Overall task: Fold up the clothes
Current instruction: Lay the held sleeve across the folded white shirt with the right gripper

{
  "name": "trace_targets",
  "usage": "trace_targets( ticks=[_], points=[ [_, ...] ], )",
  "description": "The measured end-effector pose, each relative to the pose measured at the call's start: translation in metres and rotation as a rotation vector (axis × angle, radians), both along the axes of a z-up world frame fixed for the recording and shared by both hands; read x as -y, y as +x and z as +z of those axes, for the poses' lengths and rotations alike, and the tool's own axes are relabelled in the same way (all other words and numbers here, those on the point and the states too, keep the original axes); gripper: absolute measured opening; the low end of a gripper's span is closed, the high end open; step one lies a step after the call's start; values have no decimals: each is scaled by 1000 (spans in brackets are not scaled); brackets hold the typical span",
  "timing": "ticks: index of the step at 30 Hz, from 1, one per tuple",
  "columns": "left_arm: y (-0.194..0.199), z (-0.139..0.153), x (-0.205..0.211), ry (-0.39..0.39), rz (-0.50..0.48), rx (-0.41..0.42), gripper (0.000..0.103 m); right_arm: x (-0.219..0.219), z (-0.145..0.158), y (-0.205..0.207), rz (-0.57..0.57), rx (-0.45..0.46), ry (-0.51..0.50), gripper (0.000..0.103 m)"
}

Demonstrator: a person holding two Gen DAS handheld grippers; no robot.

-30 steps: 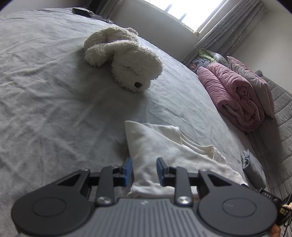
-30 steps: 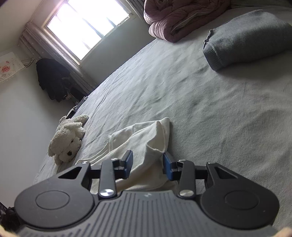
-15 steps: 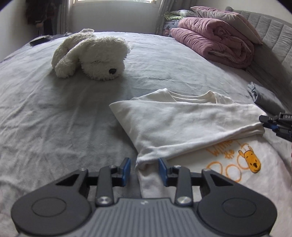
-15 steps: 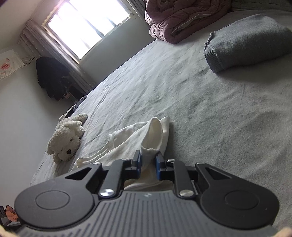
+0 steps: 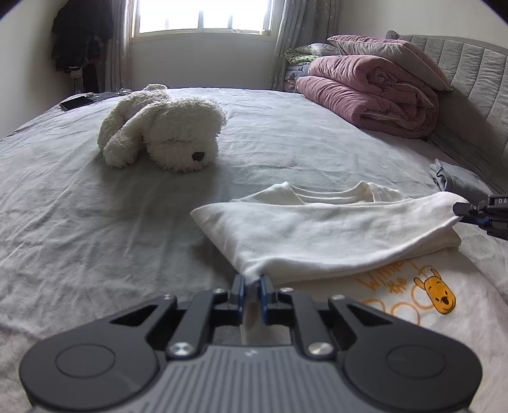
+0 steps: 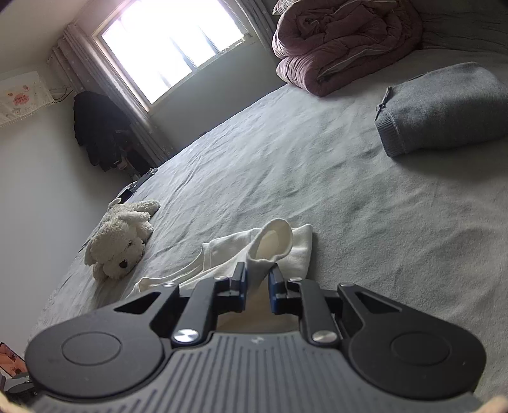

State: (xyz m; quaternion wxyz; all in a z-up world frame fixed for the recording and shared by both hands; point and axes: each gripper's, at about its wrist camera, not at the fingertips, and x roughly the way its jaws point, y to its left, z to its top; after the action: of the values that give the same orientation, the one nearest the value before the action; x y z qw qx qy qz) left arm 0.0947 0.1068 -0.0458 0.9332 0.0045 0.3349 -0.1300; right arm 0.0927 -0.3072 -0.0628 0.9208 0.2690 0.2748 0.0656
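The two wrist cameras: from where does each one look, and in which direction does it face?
Left wrist: sits on the left gripper, low over the bed, facing the window; its closed fingers pinch the white T-shirt.
Right wrist: sits on the right gripper, tilted, looking across the bed to the window; its fingers pinch a T-shirt fold.
Shared: T-shirt, plush dog, pink quilt, grey garment; the right gripper's tip shows in the left view.

Left tongs (image 5: 251, 286) pinch the white shirt's (image 5: 317, 232) folded corner.
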Motion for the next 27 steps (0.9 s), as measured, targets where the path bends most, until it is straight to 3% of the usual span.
trace_targets(
  ticks=[7, 11, 14, 16, 21, 27],
  points=[
    [8, -11, -3, 21, 14, -88, 10, -10, -12, 7, 39, -114, -98, 15],
    [12, -12, -6, 10, 6, -143, 12, -11, -14, 7, 57, -124, -114, 15],
    [18, -8, -24, -93, 8, -206, 26, -10, -10, 5, 70, -114, -102, 21],
    [23, -7, -38, -190, 40, -229, 43, -9, -5, 5, 78, -99, -80, 23],
    [41, -9, -63, -408, 111, -264, 49, -6, -1, 10, 83, -81, -36, 27],
    [66, -25, -66, -510, 180, -264, 47, 3, -2, 20, 89, -90, 19, 29]
  ],
)
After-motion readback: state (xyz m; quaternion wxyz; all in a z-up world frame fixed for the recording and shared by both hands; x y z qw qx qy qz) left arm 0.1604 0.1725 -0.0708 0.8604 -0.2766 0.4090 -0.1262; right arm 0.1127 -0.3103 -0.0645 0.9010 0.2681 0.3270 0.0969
